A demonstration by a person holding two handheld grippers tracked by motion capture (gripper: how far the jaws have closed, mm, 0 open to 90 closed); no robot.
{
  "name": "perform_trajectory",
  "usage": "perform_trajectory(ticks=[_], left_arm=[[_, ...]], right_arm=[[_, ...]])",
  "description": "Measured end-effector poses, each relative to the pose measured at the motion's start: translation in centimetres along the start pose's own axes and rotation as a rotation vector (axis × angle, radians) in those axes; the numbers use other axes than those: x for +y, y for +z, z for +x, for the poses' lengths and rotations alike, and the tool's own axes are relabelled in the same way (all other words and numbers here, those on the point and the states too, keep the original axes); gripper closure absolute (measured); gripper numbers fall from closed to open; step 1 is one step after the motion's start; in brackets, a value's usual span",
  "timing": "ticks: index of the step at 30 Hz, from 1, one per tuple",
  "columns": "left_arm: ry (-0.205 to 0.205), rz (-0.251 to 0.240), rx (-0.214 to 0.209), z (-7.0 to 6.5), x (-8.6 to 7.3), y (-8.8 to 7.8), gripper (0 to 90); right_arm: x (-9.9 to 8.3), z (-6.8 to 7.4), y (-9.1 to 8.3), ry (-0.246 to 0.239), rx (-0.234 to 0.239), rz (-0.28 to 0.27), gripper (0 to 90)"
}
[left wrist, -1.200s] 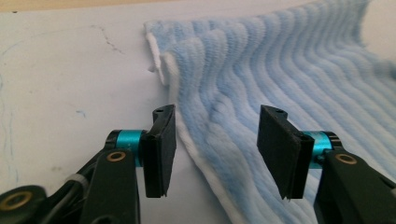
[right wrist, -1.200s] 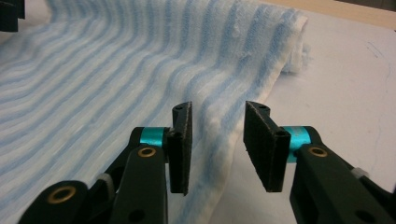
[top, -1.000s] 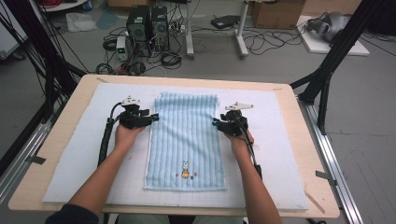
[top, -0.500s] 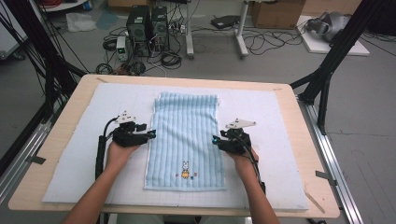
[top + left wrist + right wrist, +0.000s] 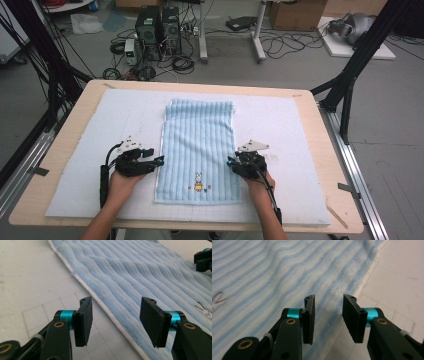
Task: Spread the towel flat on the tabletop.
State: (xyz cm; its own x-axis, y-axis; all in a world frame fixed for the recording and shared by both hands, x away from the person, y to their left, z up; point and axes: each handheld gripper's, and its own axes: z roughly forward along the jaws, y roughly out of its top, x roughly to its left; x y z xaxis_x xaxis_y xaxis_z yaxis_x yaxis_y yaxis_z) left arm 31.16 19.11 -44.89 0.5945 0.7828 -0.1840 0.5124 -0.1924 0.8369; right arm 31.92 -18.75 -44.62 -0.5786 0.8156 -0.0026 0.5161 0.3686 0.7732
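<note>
Both tools are at work beside a soft light blue striped towel with a small bunny picture (image 5: 199, 150). It lies flat in the middle of the white foam pad (image 5: 80, 145) on the wooden bench (image 5: 320, 150).

At the towel's left long edge is the left tool (image 5: 159, 161), low down near the bunny end. Its black jaws stand spread, with the white towel hem (image 5: 110, 315) running between them, and they pinch nothing.

At the right long edge sits the right tool (image 5: 231, 163). Its jaws have just been closing a bit, but a gap is left, and the towel edge (image 5: 362, 285) lies under that gap, not squeezed.

I think the work is just starting. The towel has 0 folds so far. Both edges must be grabbed, then lifted and folded.
</note>
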Motion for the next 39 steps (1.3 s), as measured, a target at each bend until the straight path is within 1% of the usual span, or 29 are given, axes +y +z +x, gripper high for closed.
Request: perform_trajectory(ticks=[1,3,4,7,8,10,12,13,15,16,18,19,21,22,24,26,27,28,29,31,34,36,39], left_arm=[[0.003,0.005,-0.005,-0.2,-0.2,-0.1,46.9],[0.016,0.016,-0.019,-0.6,-0.5,-0.3,50.4],[0.015,0.019,-0.029,-0.9,-0.6,-0.5,52.0],[0.035,0.049,-0.062,-1.5,-0.8,-0.7,57.1],[0.039,0.056,-0.067,-1.6,-0.9,-0.7,58.8],[0.049,0.079,-0.08,-1.9,-1.1,-0.8,59.4],[0.061,0.096,-0.085,-2.1,-1.3,-0.8,62.4],[0.062,0.093,-0.086,-2.2,-1.4,-0.9,62.8],[0.074,0.094,-0.082,-2.3,-1.5,-0.9,64.3],[0.076,0.094,-0.08,-2.3,-1.5,-0.9,64.9],[0.082,0.094,-0.08,-2.4,-1.5,-0.9,66.7],[0.096,0.1,-0.085,-2.4,-1.5,-0.9,70.3],[0.112,0.103,-0.08,-2.7,-1.5,-0.9,77.0],[0.124,0.107,-0.079,-2.7,-1.5,-0.8,81.5],[0.124,0.109,-0.08,-2.7,-1.5,-0.9,85.4],[0.123,0.11,-0.08,-2.8,-1.5,-0.9,86.4],[0.123,0.111,-0.084,-2.8,-1.5,-1.0,86.6],[0.122,0.109,-0.086,-2.7,-1.6,-1.0,86.7],[0.117,0.111,-0.094,-2.7,-1.7,-1.2,86.9],[0.11,0.114,-0.111,-2.6,-1.9,-1.5,86.9],[0.114,0.119,-0.124,-2.6,-2.1,-2.0,87.1],[0.116,0.119,-0.128,-2.7,-2.2,-2.1,87.3],[0.108,0.125,-0.148,-2.7,-2.5,-2.6,87.5]], right_arm=[[-0.3,0.2,-0.3,0.0,0.012,-0.01,61.7],[-0.7,0.4,-0.9,-0.007,0.019,-0.012,60.3],[-1.0,0.5,-1.2,-0.009,0.024,-0.014,59.7],[-1.8,0.6,-2.2,-0.004,0.033,-0.027,59.7],[-2.0,0.5,-2.6,0.001,0.041,-0.027,59.8],[-2.3,0.5,-3.1,-0.002,0.049,-0.03,60.4],[-2.4,0.6,-3.6,-0.013,0.058,-0.036,61.5],[-2.4,0.6,-3.6,-0.008,0.059,-0.037,62.1],[-2.5,0.5,-3.7,0.026,0.097,-0.038,64.4],[-2.5,0.6,-3.6,0.01,0.095,-0.032,66.7],[-2.6,0.9,-3.4,-0.013,0.098,-0.013,68.3],[-2.7,1.0,-3.2,-0.021,0.113,0.004,68.9],[-2.8,1.3,-2.8,-0.039,0.106,0.022,70.4],[-2.9,1.3,-2.8,-0.037,0.105,0.011,71.6],[-2.9,1.1,-2.8,-0.024,0.111,0.011,77.7],[-2.9,1.0,-2.8,-0.024,0.128,0.013,84.8],[-2.9,1.1,-2.9,-0.027,0.131,0.016,86.2],[-2.9,1.2,-2.9,-0.033,0.132,0.022,86.6],[-2.9,1.3,-3.0,-0.029,0.135,0.025,86.7],[-3.0,1.3,-3.3,-0.029,0.153,0.036,86.8],[-3.1,1.5,-3.7,-0.031,0.178,0.055,86.7],[-3.3,1.6,-3.9,-0.042,0.185,0.058,86.7],[-3.5,1.9,-4.4,-0.049,0.206,0.069,86.7]])
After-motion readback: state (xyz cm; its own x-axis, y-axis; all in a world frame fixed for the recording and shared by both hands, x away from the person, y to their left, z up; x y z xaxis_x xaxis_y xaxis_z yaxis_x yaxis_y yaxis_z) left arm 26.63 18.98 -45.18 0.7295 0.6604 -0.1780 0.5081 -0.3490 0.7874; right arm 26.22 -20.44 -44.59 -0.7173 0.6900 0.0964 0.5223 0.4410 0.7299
